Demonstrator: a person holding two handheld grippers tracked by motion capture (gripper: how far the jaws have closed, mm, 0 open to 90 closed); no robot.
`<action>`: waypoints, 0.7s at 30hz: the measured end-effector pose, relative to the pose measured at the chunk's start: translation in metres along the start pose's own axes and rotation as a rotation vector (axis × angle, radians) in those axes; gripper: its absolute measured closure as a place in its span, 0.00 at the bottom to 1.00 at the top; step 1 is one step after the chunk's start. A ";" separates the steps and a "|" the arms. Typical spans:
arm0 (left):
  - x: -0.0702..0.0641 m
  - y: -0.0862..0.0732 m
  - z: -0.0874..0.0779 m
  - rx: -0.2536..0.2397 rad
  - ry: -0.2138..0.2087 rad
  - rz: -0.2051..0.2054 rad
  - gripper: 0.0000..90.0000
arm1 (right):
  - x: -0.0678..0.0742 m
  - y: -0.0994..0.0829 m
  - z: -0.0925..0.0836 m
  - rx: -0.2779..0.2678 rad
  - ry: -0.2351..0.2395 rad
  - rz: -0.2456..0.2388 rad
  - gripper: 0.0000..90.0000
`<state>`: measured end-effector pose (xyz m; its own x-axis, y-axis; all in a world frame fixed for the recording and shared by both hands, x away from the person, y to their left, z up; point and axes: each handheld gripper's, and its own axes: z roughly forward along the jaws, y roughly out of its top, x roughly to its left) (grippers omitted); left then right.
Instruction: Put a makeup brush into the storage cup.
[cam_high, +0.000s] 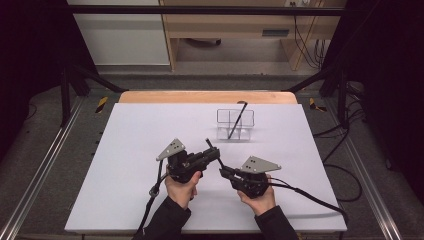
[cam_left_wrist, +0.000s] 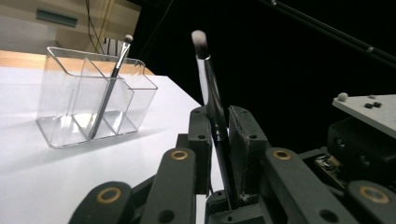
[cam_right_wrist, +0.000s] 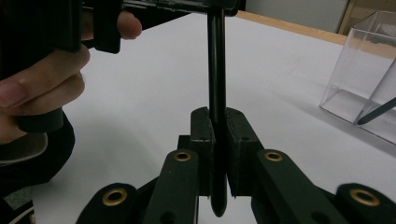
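The white tabletop (cam_high: 125, 165) is carrying a clear divided organizer (cam_high: 235, 124) toward its far side, with one slim brush (cam_high: 237, 120) already leaning in a compartment. Nearer the person, the two tools are meeting over the sheet, and a second makeup brush (cam_left_wrist: 209, 88) is spanning between them. The left hand-held gripper (cam_left_wrist: 215, 122) is clamping the brush handle just below the ferrule, bristles pointing up and away. The right hand-held gripper (cam_right_wrist: 218, 126) is pinching the tail end of the same handle.

This is looking like a handover, so both grips are holding one thin rod. To do it well, the right one should be letting go only once the left hold is feeling firm. Then the left should be carrying the brush toward the organizer, keeping it steeply upright, and lowering the handle end into a free compartment, clear of the leaning brush. Easing the jaws apart slowly should be keeping the light organizer from tipping.
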<state>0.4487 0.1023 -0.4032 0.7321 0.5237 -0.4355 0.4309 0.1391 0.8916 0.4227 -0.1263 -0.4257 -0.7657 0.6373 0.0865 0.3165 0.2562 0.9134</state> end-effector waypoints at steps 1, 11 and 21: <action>-0.001 0.000 0.000 -0.001 -0.003 0.001 0.88 | 0.000 0.000 0.000 0.002 0.002 0.001 0.93; -0.009 0.001 -0.001 0.003 -0.018 0.042 0.92 | 0.000 0.000 0.001 0.008 -0.001 0.008 0.89; -0.012 0.001 -0.001 0.028 0.021 0.111 0.92 | -0.002 0.003 -0.001 -0.010 -0.044 0.020 0.52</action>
<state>0.4399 0.0972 -0.3970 0.7651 0.5520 -0.3315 0.3627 0.0560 0.9302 0.4243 -0.1279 -0.4227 -0.7336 0.6739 0.0872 0.3258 0.2362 0.9155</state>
